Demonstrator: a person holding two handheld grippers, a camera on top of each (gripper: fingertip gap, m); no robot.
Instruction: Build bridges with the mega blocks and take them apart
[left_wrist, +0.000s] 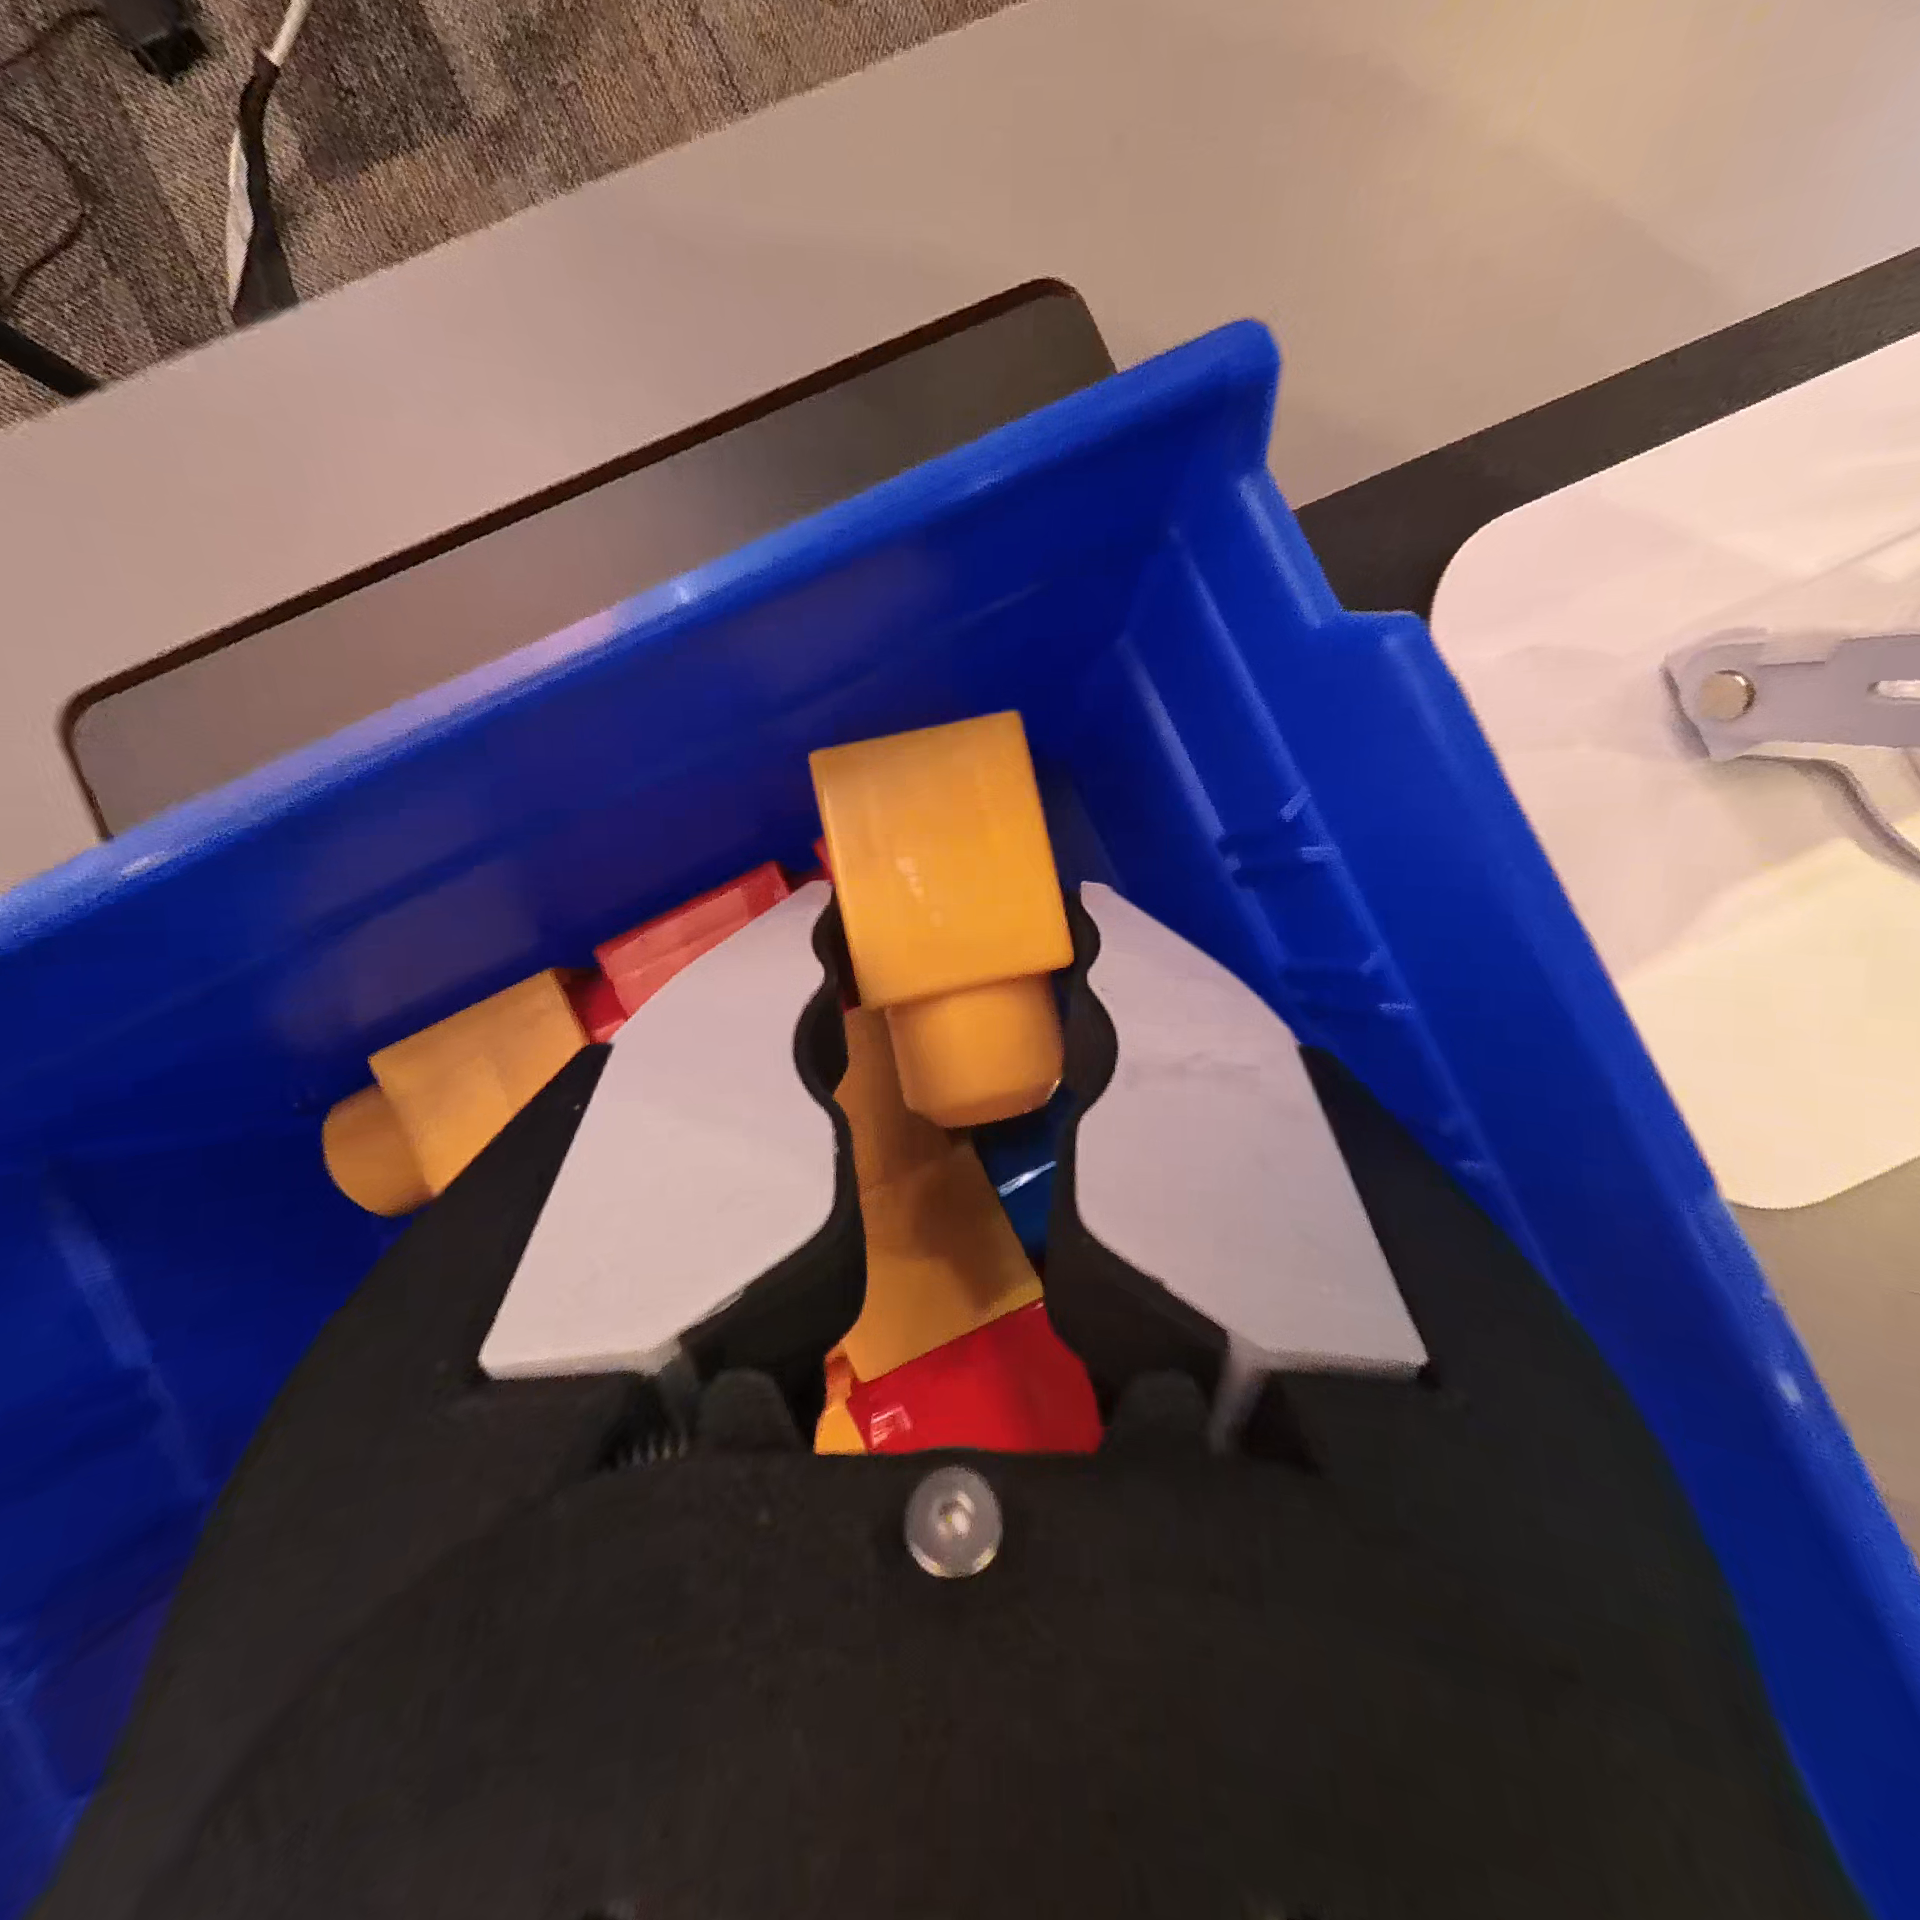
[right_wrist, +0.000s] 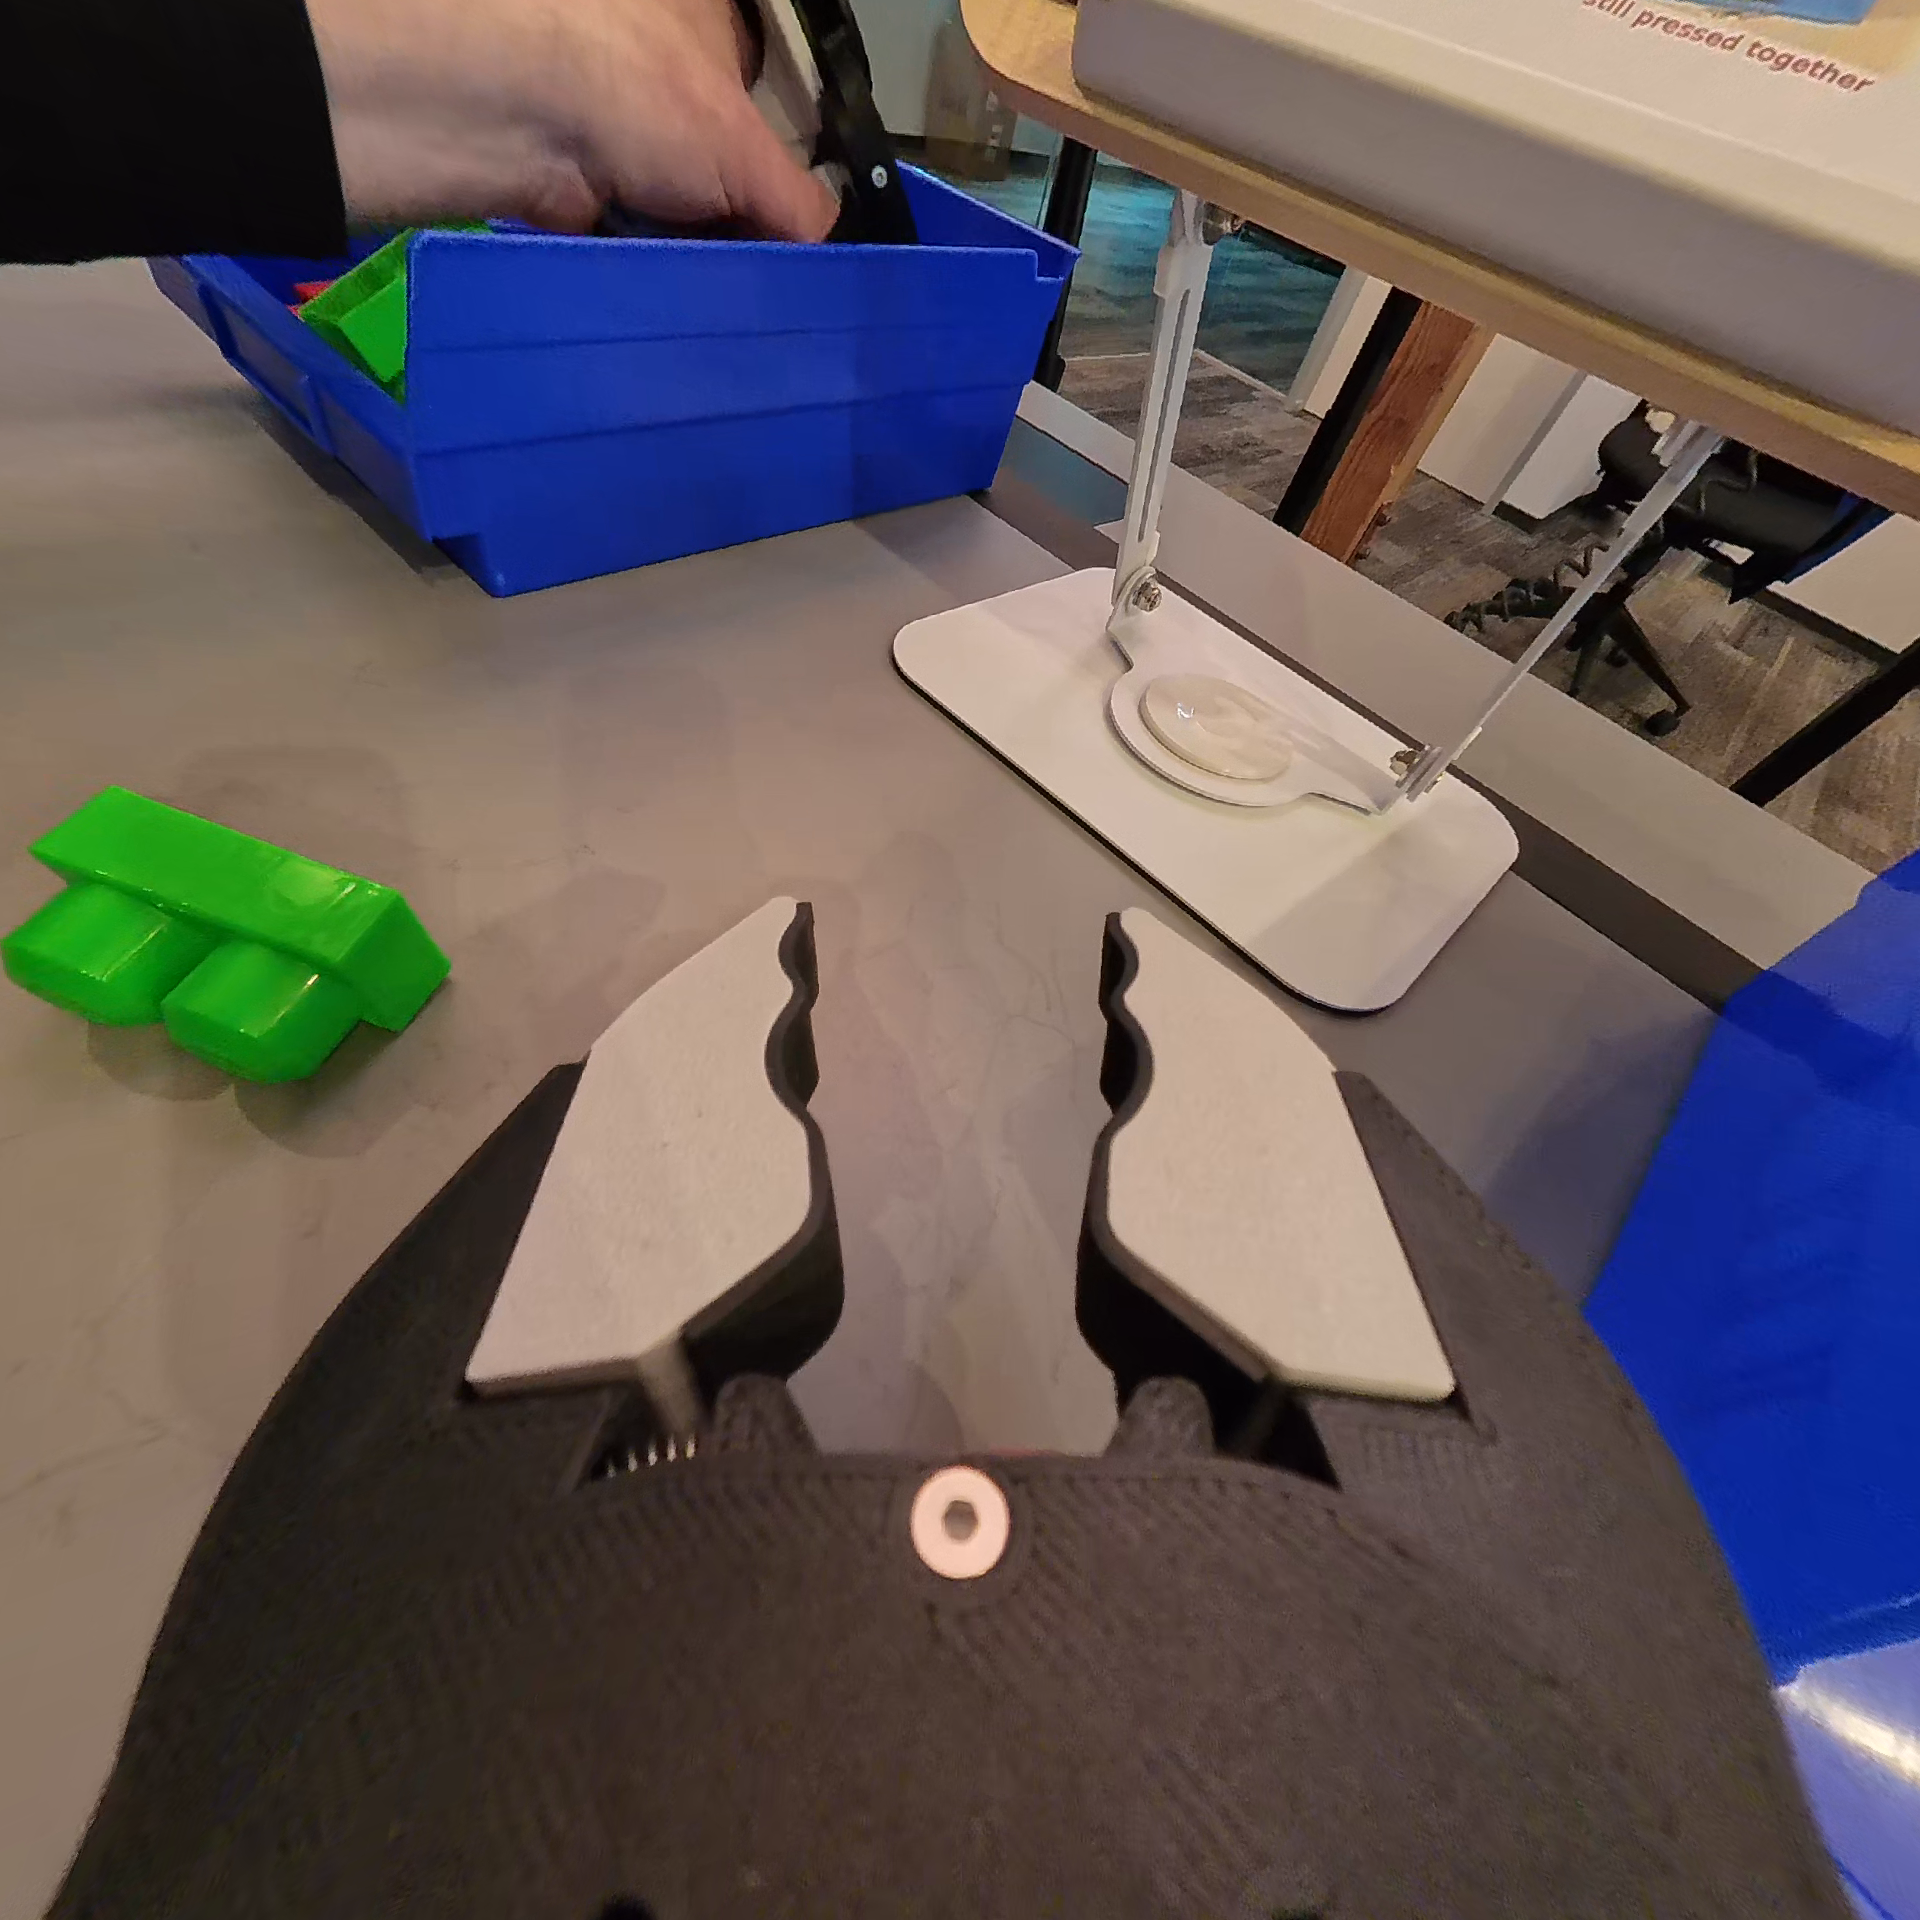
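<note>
Yellow block (left_wrist: 940, 862): in the left gripper (left_wrist: 951, 935), fingers narrowed onto it, pads look pressed on both flanks. Peg end points back at the camera, body sticks out past the fingertips toward 12 o'clock.
Location: inside the blue bin (left_wrist: 727, 665), in its far corner, above loose yellow (left_wrist: 457, 1091) and red (left_wrist: 686, 945) blocks.
Right gripper (right_wrist: 956, 935): fingers about half open, nothing between them, bare tabletop (right_wrist: 623, 675) beneath.
Green block (right_wrist: 223, 935): lying on its side on the tabletop at 9 o'clock of the right fingers, well apart from them.
Risk 1: hold is near the peg end with most of the block beyond the tips; it could pivot or slip out on the lift.
Risk 2: bin wall sits close at 12 and 2 o'clock; a tilted exit could knock the block against the rim.
Risk 3: pile under the fingers could snag and ride up with the lift.
Risk 4: white stand base (right_wrist: 1351, 883) lies at 2 o'clock of the right fingers, its struts rising above; a swing that way would hit.
Room, left: tight on two sides, straight up looks like the only clean exit.
Room, right: open tabletop from 9 to 12 o'clock, bin well apart at 11.
</note>
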